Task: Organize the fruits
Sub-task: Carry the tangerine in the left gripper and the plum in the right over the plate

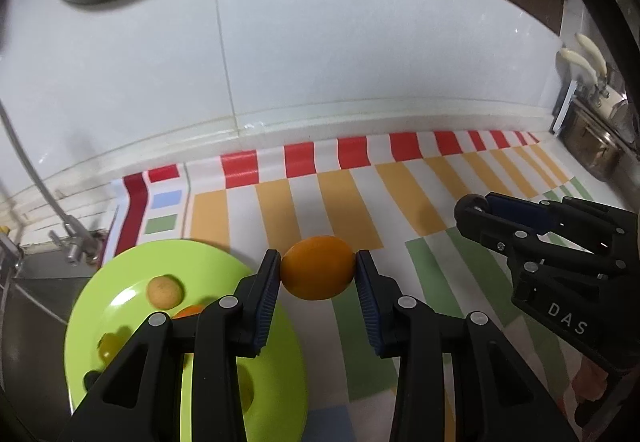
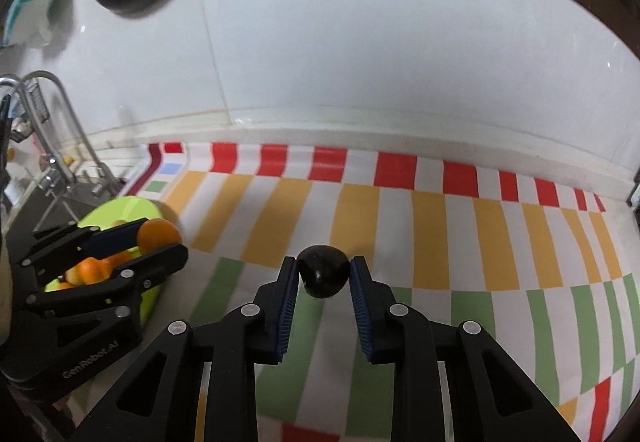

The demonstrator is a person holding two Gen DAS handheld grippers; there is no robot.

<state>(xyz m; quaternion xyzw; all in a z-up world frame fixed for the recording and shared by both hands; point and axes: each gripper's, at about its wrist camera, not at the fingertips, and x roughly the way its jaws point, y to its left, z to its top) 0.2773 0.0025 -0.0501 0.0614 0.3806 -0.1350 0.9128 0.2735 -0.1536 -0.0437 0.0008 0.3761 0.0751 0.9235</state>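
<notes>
A bench (image 2: pixel 440 226) covered with a checked cloth in red, orange, green and white blocks runs along a white tiled wall, with a steel sink and tap (image 2: pixel 60 146) at its left end. Just beside the sink sits a round lime-green plastic plate (image 1: pixel 120 274); it appears to be the collecting place, since it already holds a small tan round fruit (image 1: pixel 165 291) and other orange and yellow pieces, partly hidden behind the tool arms.

The left tool (image 1: pixel 318 268) is clamped on a smooth orange citrus fruit (image 1: pixel 318 268), pads pressing its two sides, and carries it in the air just right of the plate, probably for setting down there. The right tool (image 2: pixel 323 276) is closed on a small glossy black rounded fruit (image 2: pixel 323 276), held clear above the cloth, well to the right of the plate; where it belongs I cannot tell.
</notes>
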